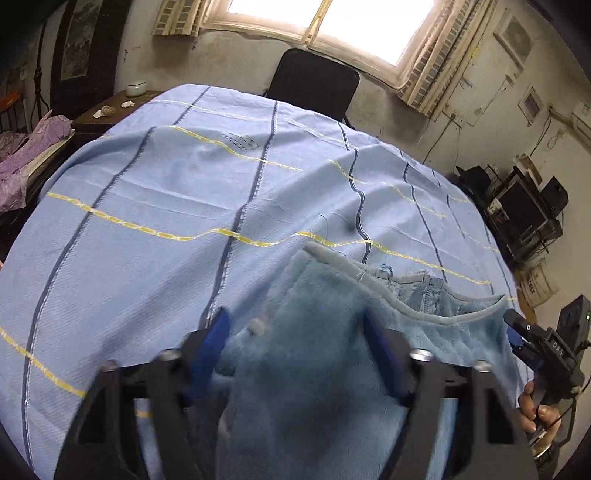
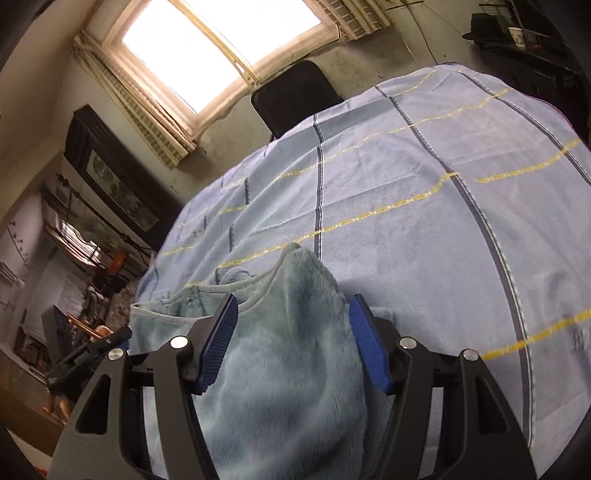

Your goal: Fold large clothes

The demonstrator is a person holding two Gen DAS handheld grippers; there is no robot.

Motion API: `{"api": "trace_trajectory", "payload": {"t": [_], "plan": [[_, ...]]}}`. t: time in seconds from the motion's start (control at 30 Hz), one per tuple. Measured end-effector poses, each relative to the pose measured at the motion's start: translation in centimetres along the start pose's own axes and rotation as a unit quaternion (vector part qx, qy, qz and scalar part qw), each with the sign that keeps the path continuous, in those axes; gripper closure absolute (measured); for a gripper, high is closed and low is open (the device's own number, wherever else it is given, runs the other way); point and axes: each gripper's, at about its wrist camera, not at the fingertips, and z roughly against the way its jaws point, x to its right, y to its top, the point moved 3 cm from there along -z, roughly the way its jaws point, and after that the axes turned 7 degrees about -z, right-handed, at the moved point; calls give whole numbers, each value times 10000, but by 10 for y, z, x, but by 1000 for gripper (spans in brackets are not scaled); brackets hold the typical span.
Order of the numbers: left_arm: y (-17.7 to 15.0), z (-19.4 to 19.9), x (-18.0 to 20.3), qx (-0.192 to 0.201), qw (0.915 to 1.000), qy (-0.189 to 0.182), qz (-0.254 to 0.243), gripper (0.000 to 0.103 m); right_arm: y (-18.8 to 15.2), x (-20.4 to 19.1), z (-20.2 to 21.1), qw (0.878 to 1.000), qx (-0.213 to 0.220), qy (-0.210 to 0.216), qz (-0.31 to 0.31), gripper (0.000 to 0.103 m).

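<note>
Daylight from a bright window (image 1: pixel 332 22) falls on a table covered by a pale blue cloth with dark blue and yellow stripes (image 1: pixel 166 192), a black chair (image 1: pixel 314 83) pushed up to its far edge and a small pale lidded jar (image 1: pixel 136 88) on a dark side table at the far left; a fluffy light-blue fleece garment (image 1: pixel 314 332) with a paler bound neckline lies on the near part of the cloth, its collar end pointing toward the chair. Seen along its own fingers, the left gripper (image 1: pixel 299 354) stands with blue-padded jaws spread wide to either side of the plush fabric, the pile passing between them without being pinched. The right gripper (image 2: pixel 291 339) is likewise wide open, its ribbed blue pads flanking a raised hump of the fleece near the neckline, the left pad close against the trim; in the left view this gripper shows at the garment's right edge, a hand (image 1: pixel 535 410) on its handle. Shelves of dark equipment (image 1: pixel 524 206) line the right-hand wall
</note>
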Motion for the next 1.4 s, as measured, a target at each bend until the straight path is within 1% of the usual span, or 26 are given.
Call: {"api": "trace_trajectory", "payload": {"t": [0.03, 0.07, 0.1, 0.13, 0.17, 0.27, 0.3, 0.37, 0.43, 0.47, 0.5, 0.57, 0.63, 0.7, 0.77, 0.8, 0.87, 0.93, 1.0, 1.07, 1.13, 1.2, 1.23, 1.3, 1.37, 1.4], "plan": [[0, -6, 1, -66, 10000, 44, -51, 70, 2, 0, -9, 10000, -58, -61, -24, 41], [0, -10, 1, -91, 9999, 70, -66, 86, 3, 0, -16, 9999, -94, -66, -57, 41], [-1, -11, -1, -26, 9999, 112, -45, 86, 4, 0, -22, 9999, -133, -80, -69, 46], [-1, -9, -2, 72, 9998, 171, -23, 86, 3, 0, -28, 9997, -167, -145, -44, 74], [0, -4, -4, 218, 9995, 218, -9, 87, 3, 0, -32, 9997, -188, -152, -49, 91], [5, 5, -7, 477, 9986, 229, 82, 86, 9, -7, -27, 9999, 111, -3, 39, 91], [6, 2, -8, 474, 9985, 257, 87, 86, 12, -10, -24, 9997, 221, -7, 118, 91], [2, -18, -10, 286, 9985, 459, 37, 85, 17, -11, -27, 9994, 328, -63, 123, 91], [-5, -38, -16, -43, 9990, 418, 140, 82, 18, -4, -41, 9996, 178, -219, 17, 91], [-4, -39, -19, -60, 9991, 335, 236, 78, 16, 8, -55, 9991, 7, -401, -153, 90], [-2, -35, -22, 40, 9990, 333, 280, 73, 13, 17, -65, 9985, -181, -396, -338, 89], [-4, -36, -27, -9, 9987, 365, 360, 66, 14, 31, -71, 9961, -416, -211, -748, 80], [-4, -31, -30, 7, 9985, 312, 454, 66, 15, 37, -71, 9946, -429, -40, -940, 79], [-1, -15, -27, 218, 9981, 376, 425, 67, 16, 39, -69, 9941, -416, 70, -1001, 76], [6, 12, -16, 613, 9961, 594, 219, 70, 20, 36, -57, 9956, -130, 4, -923, 71], [7, 23, -8, 762, 9954, 571, 125, 70, 23, 31, -48, 9968, 69, -27, -796, 71], [8, 39, 14, 954, 9948, 348, -90, 67, 30, 11, -27, 9982, 434, -12, -422, 71], [4, 41, 43, 926, 9947, 63, -434, 62, 31, -13, -14, 9979, 612, 162, -139, 71], [-5, 30, 66, 760, 9944, -62, -734, 59, 20, -44, -15, 9976, 462, 465, 202, 71], [-13, 14, 77, 577, 9937, -125, -949, 59, 1, -72, -27, 9958, 48, 751, 514, 71], [-22, -6, 80, 374, 9932, 58, -1101, 59, -19, -89, -42, 9924, -368, 934, 709, 71], [-30, -25, 70, 145, 9934, 157, -1127, 59, -38, -98, -59, 9889, -758, 967, 832, 72], [-34, -37, 62, 1, 9942, 93, -1073, 59, -45, -98, -69, 9879, -909, 912, 863, 72], [-34, -39, 57, 7, 9952, -84, -972, 57, -50, -87, -82, 9887, -1012, 733, 825, 73], [-34, -38, 55, 9, 9947, -78, -1024, 57, -48, -70, -92, 9895, -1119, 658, 639, 91], [-35, -39, 54, 22, 9944, -64, -1058, 57, -44, -61, -94, 9898, -1146, 680, 503, 96]]}}
